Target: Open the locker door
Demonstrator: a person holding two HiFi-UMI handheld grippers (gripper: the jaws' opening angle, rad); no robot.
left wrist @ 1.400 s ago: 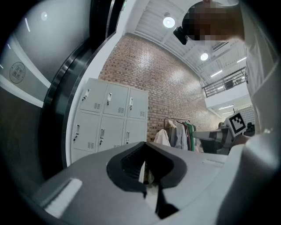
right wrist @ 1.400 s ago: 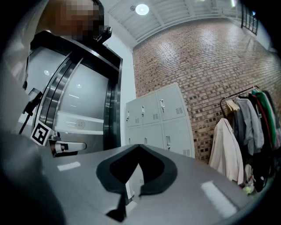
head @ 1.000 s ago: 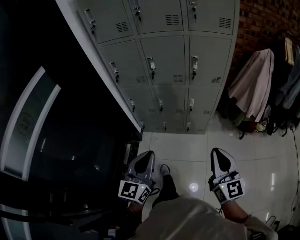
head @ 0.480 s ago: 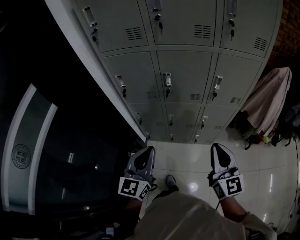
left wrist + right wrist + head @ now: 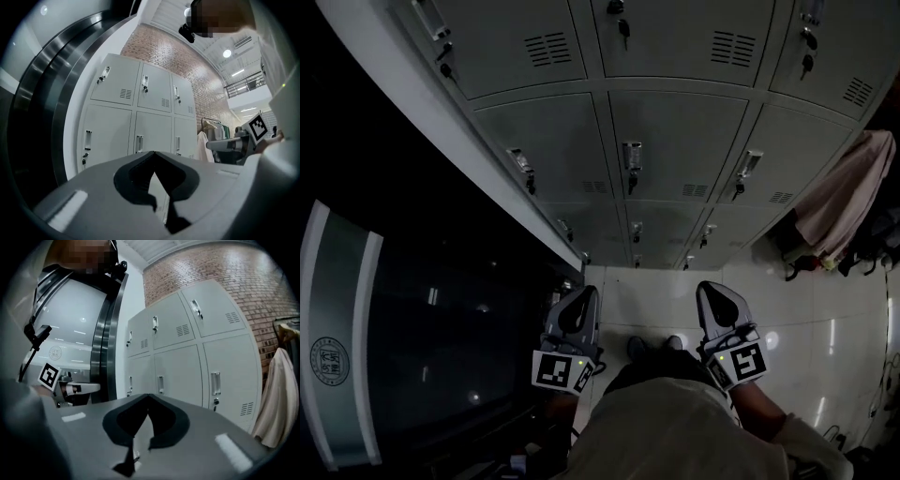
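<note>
While the left hand-held gripper [image 5: 580,298] and right hand-held gripper [image 5: 713,292] hang low, jaws together and empty, the locker door [image 5: 684,141] stands shut well ahead, so the approach is judged in hand, next requiring a reach to its handle [image 5: 631,155] with jaws parted.

Before me stands a bank of pale grey metal lockers [image 5: 675,141], set against a red brick wall [image 5: 243,277]. Below me the white glossy tiled floor [image 5: 647,300] throws back spots of light. On my left curves a dark glass wall with a pale band [image 5: 342,319]. On my right a pale garment [image 5: 848,202] hangs near the lockers' end. A round ceiling lamp [image 5: 227,53] glows above a railed upper gallery [image 5: 243,86].
</note>
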